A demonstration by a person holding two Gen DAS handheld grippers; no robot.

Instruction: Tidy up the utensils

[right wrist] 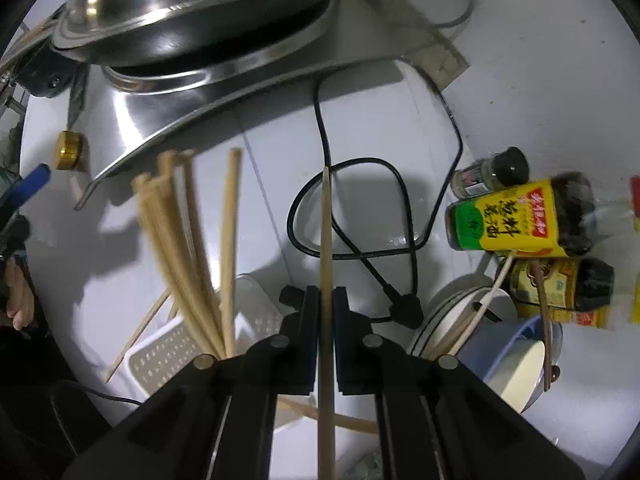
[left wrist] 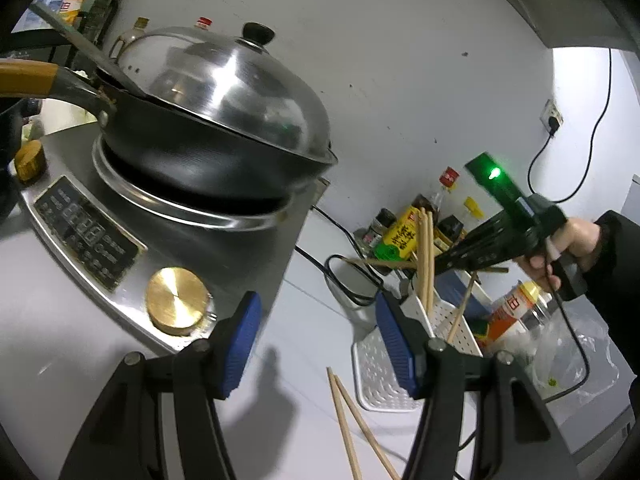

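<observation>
A: Right gripper (right wrist: 327, 312)?
B: Pads pressed onto a single chopstick (right wrist: 326, 240) — it runs straight up between them, tip over the looped black cable (right wrist: 404, 216). From the left wrist view the same gripper (left wrist: 448, 260) hangs above the white perforated holder (left wrist: 460, 328), chopstick held crosswise.

A: Left gripper (left wrist: 318, 344)?
B: Spread wide, blue pads (left wrist: 242, 340) apart, nothing between them. It hovers over the white counter (left wrist: 304, 304), just right of the steel induction cooker (left wrist: 120, 280).

A: Other utensils?
B: A bundle of chopsticks (right wrist: 180, 248) stands in the holder (right wrist: 168, 352), fanned and blurred. Two loose chopsticks (left wrist: 352, 424) lie on the counter in front of the holder, near the left gripper. More sticks rest across the stacked bowls (right wrist: 516, 344) to the right.

A: Background?
B: Lidded wok (left wrist: 224, 120) on the cooker, brass knob (left wrist: 176, 304) on its front, sauce bottles (right wrist: 520, 216) lying beside the bowls.
</observation>
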